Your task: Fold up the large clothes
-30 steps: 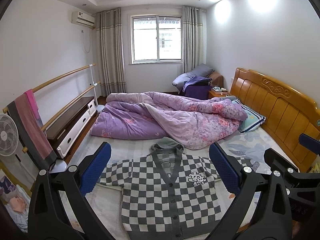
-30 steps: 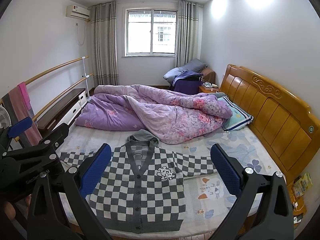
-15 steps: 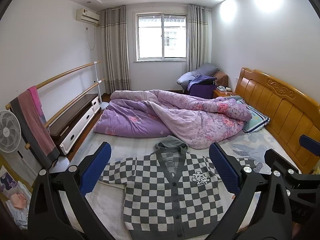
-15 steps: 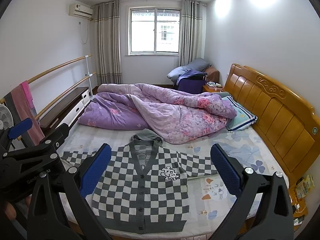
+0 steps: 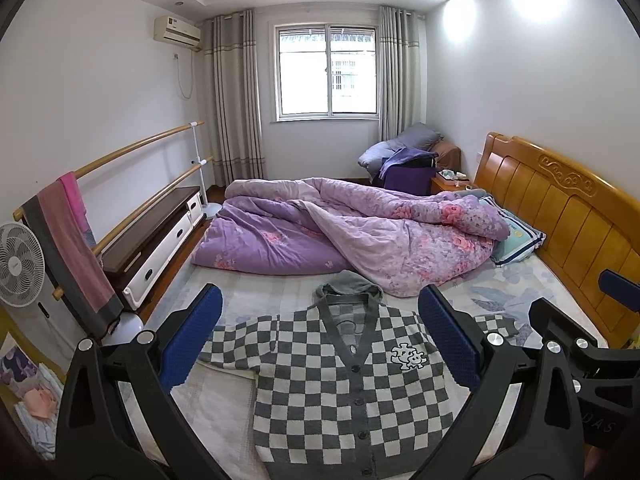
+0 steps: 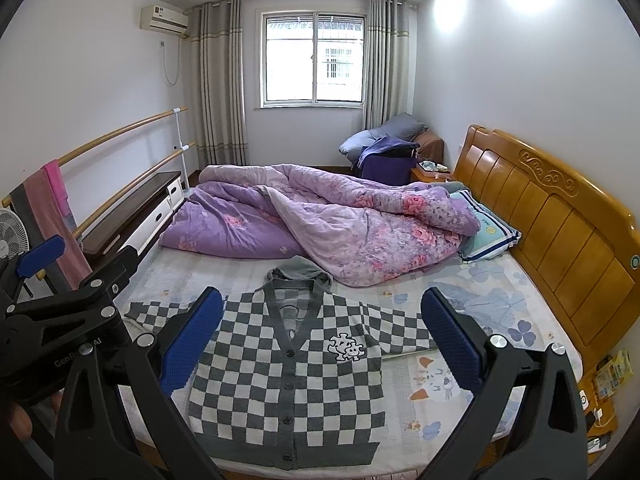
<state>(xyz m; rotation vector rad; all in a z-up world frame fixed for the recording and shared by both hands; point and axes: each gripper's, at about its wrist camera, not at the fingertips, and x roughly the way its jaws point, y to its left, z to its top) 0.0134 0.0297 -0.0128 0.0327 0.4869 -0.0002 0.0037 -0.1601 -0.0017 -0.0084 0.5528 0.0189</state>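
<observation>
Garment: checkered cardigan [image 6: 288, 364] spread flat, face up and buttoned, in the lower centre of both views, on the near part of the bed [image 6: 500, 308]; grey hood [image 6: 300, 272] at top, touching the edge of the purple quilt [image 6: 320, 220].
Sleeves: stretched out toward left and right of frame; not yet folded.
Left gripper [image 5: 320, 340]: jaws wide apart, empty, held above the cardigan, touching nothing.
Right gripper [image 6: 322, 336]: jaws wide apart, empty, likewise raised over the garment.
Stage (judged): before the first fold; no grasp made.
Risk 1: bedsheet pinched together with the knit, caused by closing too deep on a sleeve or hem.
Risk 2: skewed fold, caused by uneven lifting of the two sides.
Risk 3: hood snagged under the quilt edge when dragged.
Risk 4: hem slipping off the near bed edge, being close to it.
Hidden, left view: right-of-frame sleeve end behind the blue pad; hem cut off by the lower frame edge.
Hidden, right view: left-of-frame sleeve partly behind the other gripper's body.
Unclear: cardigan back, and any folded layers beneath.
</observation>
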